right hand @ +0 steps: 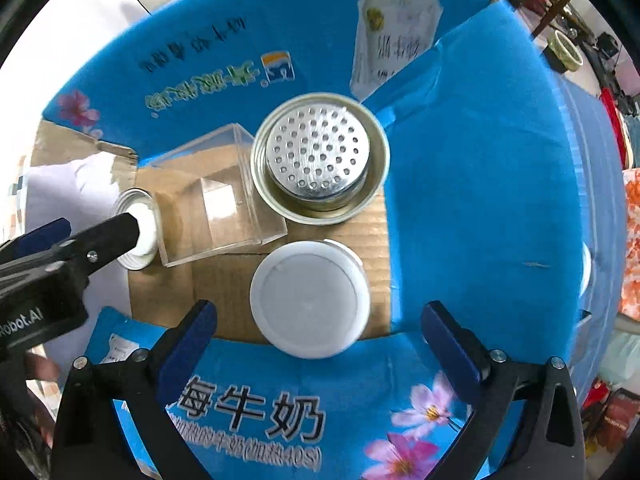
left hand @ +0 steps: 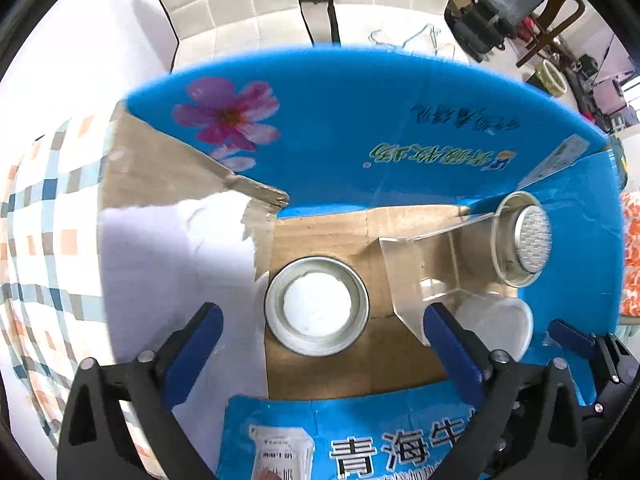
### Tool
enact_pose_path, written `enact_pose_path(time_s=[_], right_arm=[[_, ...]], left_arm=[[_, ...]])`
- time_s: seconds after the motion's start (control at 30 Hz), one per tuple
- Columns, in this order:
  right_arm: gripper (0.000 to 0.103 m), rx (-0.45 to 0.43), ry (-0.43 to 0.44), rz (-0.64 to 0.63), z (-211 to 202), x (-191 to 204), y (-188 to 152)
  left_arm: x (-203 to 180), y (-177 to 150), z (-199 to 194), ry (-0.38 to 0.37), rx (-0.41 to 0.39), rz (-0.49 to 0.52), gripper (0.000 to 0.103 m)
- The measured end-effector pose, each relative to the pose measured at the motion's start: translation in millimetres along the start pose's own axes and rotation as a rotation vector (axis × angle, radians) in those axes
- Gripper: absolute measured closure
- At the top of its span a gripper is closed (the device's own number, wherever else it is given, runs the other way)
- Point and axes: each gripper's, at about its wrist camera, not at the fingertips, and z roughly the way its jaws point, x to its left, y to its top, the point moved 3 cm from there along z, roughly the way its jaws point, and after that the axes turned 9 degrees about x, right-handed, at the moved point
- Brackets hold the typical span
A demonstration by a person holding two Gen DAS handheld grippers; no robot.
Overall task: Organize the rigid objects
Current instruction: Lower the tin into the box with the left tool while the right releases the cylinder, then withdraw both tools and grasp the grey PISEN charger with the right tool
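An open blue cardboard box [left hand: 360, 152] [right hand: 480, 208] holds a metal tin with a white inside [left hand: 317, 306] [right hand: 136, 236], a clear acrylic box [left hand: 436, 276] [right hand: 216, 196], a perforated metal strainer in a round tin [left hand: 522, 238] [right hand: 320, 158] and a white round lid [left hand: 500, 326] [right hand: 310, 298]. My left gripper [left hand: 320, 344] is open above the metal tin, empty. My right gripper [right hand: 318, 336] is open above the white lid, empty. The left gripper's finger [right hand: 104, 236] shows in the right wrist view over the tin.
The box flaps [left hand: 168, 172] stand open around the objects. A checked tablecloth [left hand: 44, 216] lies left of the box. White cushioned chairs [left hand: 248, 4] stand beyond it, and clutter [left hand: 520, 12] sits at the far right.
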Motion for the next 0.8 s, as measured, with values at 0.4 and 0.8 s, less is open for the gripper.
enact_pose_path(time_s=[0.4,0.8], right_arm=[[0.000,-0.132,0.008,-0.044,-77.3,5.9,-43.7],[0.000,-0.258,0.037,-0.061,-145.7,3.4,-115.5]], left_arm=[[16.8,-47.9,-48.0,-0.008,-0.103,0.000,0.000],[7.8,-93.0,-115.7,-0.015,-0.239,0.009,0.000]])
